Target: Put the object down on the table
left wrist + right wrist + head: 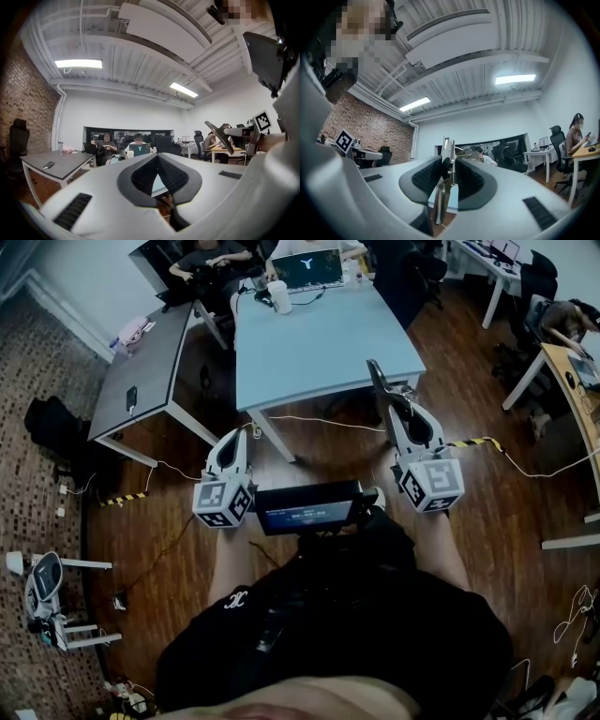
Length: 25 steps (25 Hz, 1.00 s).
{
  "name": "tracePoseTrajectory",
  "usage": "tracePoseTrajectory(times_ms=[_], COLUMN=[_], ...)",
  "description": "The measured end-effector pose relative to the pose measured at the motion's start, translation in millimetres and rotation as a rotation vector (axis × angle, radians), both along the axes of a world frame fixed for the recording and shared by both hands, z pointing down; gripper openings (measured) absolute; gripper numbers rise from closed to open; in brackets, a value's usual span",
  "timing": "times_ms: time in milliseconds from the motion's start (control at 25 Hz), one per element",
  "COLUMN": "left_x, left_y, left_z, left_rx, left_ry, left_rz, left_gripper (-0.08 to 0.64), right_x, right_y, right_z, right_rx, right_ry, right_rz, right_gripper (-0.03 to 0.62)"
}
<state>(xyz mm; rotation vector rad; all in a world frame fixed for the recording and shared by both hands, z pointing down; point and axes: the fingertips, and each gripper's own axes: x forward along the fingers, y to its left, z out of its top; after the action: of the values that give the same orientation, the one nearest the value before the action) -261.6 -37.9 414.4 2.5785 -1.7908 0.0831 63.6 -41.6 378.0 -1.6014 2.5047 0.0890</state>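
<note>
My right gripper is held over the floor, short of the light blue table. It is shut on a metal pliers-like tool that sticks out past its jaws towards the table's near edge. In the right gripper view the tool, with a small spring, stands upright, clamped between the pads of the right gripper. My left gripper hovers level with it to the left, jaw tips together and nothing between them. In the left gripper view the left gripper shows the same, with the tool at right.
On the blue table's far end are a laptop and a white cup, with people seated behind. A grey desk stands to the left. Cables and striped tape lie on the wooden floor. More desks stand at right.
</note>
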Motion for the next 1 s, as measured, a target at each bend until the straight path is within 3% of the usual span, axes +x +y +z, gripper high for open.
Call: tracePoseTrajectory(times_ms=[400, 800, 1000], left_x=[-6, 13, 41], left_y=[-61, -213, -291], left_z=[21, 15, -12], left_rx=[-0.027, -0.017, 0.034], left_ry=[-0.002, -0.027, -0.015], left_rz=[-0.038, -0.06, -0.046], left_gripper=[-0.009, -0.009, -0.009], right_x=[-4, 3, 10], right_y=[-73, -225, -300], right_z=[17, 11, 2], right_rx=[-0.003, 0.018, 0.019], right_ry=[-0.007, -0.011, -0.001], right_rz=[-0.032, -0.093, -0.131], right_gripper=[0.087, 0.087, 0.087])
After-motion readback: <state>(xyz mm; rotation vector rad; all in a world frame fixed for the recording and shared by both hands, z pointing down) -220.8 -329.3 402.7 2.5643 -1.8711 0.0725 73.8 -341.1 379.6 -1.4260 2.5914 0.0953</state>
